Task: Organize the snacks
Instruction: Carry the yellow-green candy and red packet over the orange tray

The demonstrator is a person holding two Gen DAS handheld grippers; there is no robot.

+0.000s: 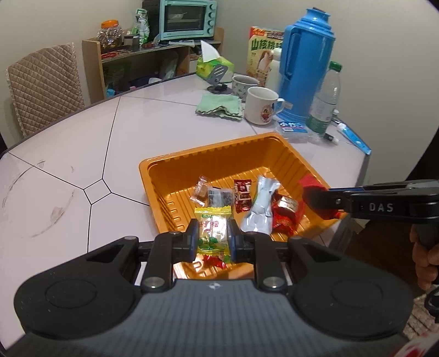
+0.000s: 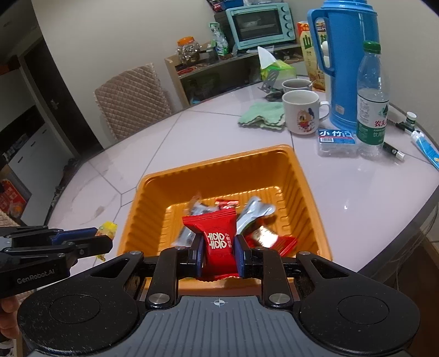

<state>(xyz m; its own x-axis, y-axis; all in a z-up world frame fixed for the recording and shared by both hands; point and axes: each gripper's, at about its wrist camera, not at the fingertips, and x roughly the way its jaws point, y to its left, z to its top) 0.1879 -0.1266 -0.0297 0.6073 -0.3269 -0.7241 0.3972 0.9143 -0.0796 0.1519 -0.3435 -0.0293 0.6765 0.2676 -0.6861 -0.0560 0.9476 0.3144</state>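
Observation:
An orange plastic tray (image 1: pixel 208 158) (image 2: pixel 219 170) sits on the white table and holds several wrapped snacks, among them a silver pouch (image 1: pixel 260 208) (image 2: pixel 251 212) and red candies (image 1: pixel 242 195). My left gripper (image 1: pixel 212 234) is shut on a yellow-green wrapped candy (image 1: pixel 212 222) over the tray's near edge; it also shows in the right wrist view (image 2: pixel 104 239) at the tray's left side. My right gripper (image 2: pixel 219 251) is shut on a red wrapped candy (image 2: pixel 216 236) over the tray's near part; in the left wrist view the right gripper (image 1: pixel 318 199) is at the tray's right rim.
Behind the tray stand a white mug (image 2: pixel 300 115), a second mug (image 2: pixel 296 85), a green cloth (image 2: pixel 260 115), a blue thermos (image 2: pixel 348 63), a water bottle (image 2: pixel 371 98) and a small blue-labelled box (image 2: pixel 336 141). A padded chair (image 2: pixel 131 98) and a shelf with a toaster oven (image 2: pixel 260 24) are beyond the table.

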